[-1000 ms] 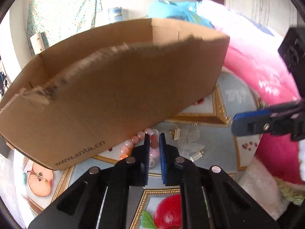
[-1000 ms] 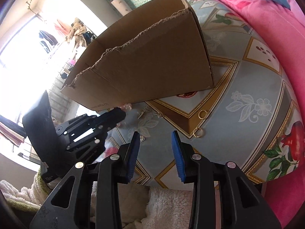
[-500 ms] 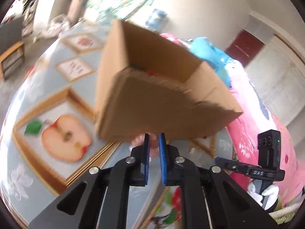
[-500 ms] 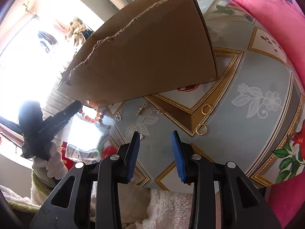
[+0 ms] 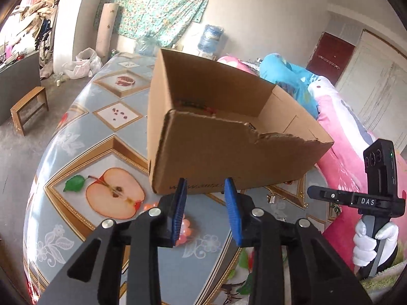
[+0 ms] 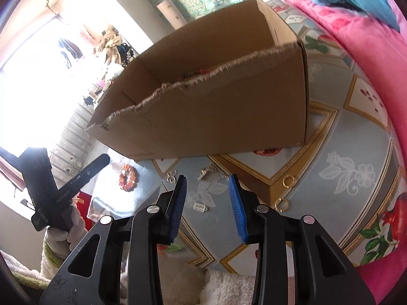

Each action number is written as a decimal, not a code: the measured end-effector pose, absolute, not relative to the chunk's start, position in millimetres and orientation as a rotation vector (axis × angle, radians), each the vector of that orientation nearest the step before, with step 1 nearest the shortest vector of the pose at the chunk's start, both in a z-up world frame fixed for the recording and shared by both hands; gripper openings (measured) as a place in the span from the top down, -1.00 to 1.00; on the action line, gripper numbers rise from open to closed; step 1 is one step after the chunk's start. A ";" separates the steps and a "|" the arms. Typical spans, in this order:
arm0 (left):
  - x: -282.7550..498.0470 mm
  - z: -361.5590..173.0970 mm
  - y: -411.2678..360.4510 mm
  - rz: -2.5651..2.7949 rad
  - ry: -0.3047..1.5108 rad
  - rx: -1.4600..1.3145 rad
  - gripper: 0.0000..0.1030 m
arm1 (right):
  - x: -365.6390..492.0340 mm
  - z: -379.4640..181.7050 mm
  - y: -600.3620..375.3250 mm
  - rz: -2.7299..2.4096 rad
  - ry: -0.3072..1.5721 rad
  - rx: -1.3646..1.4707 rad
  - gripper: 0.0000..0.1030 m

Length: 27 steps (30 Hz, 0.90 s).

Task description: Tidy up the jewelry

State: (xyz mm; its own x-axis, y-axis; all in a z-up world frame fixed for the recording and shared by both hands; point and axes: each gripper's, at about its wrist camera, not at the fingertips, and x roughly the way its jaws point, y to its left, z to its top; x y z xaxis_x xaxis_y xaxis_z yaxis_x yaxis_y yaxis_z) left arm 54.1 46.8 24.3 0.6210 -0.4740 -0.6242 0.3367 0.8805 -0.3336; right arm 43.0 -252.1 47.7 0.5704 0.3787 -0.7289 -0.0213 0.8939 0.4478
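Note:
An open cardboard box (image 5: 229, 137) stands on the patterned table (image 5: 84, 137); it also shows in the right wrist view (image 6: 216, 117), with some jewelry inside. My left gripper (image 5: 206, 185) is open and empty above the table. A pink bead bracelet (image 5: 184, 231) lies on the table under its left finger and shows in the right wrist view (image 6: 128, 178). My right gripper (image 6: 207, 185) is open and empty above small silver pieces (image 6: 207, 171), a silver clip (image 6: 200, 207) and two gold rings (image 6: 288, 180), (image 6: 281, 205).
A pink quilt (image 6: 368, 58) borders the table on the right side. A white fleece (image 6: 229, 287) lies at the near table edge. A small wooden stool (image 5: 29, 106) stands on the floor to the left. A water jug (image 5: 212, 38) stands beyond the table.
My left gripper lifted the bead bracelet away from the box, then opened; the bracelet now lies on the table below it. The right gripper has opened a little wider.

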 end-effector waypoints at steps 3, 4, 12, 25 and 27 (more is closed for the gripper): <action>60.8 26.6 44.3 -0.483 0.764 -0.201 0.43 | 53.4 62.0 -249.6 0.247 0.886 0.398 0.33; 62.9 26.9 43.4 -0.484 0.759 -0.208 0.43 | 56.5 65.8 -248.8 0.247 0.869 0.392 0.33; 75.8 29.4 41.3 -0.512 0.752 -0.224 0.41 | 77.5 72.9 -251.9 0.238 0.833 0.376 0.33; 45.2 6.2 8.2 -0.586 0.839 -0.117 0.36 | 27.3 52.6 -269.7 0.060 0.934 0.171 0.04; 36.9 1.2 -3.3 -0.602 0.857 -0.076 0.35 | 15.7 43.0 -268.0 0.056 0.962 0.148 -0.03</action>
